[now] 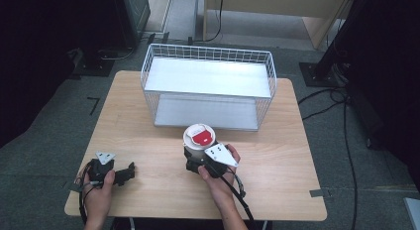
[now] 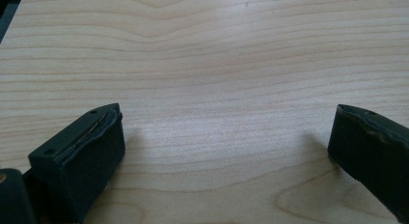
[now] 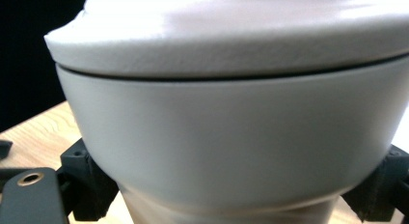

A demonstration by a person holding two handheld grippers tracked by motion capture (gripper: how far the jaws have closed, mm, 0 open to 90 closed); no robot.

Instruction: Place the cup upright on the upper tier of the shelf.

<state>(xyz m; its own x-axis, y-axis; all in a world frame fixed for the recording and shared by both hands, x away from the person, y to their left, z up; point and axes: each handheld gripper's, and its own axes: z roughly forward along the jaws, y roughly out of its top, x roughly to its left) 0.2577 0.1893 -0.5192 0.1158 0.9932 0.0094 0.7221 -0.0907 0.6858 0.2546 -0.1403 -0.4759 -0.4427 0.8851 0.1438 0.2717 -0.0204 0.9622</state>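
A white cup (image 1: 199, 137) with a white lid and a red label on top stands in the middle of the wooden table (image 1: 148, 195), just in front of a wire basket. My right gripper (image 1: 195, 159) is shut on the cup's lower part. In the right gripper view the cup (image 3: 231, 127) is very close, and the right gripper (image 3: 235, 190) has a black jaw pressed against each side of it. My left gripper (image 1: 130, 170) lies low at the table's front left, pointing right. The left gripper (image 2: 226, 115) is open, with only bare wood between its jaws.
A white wire basket (image 1: 208, 47) with a flat white shelf inside stands at the back of the table, its open side facing me. Cables and dark stands lie on the floor to the right and back left.
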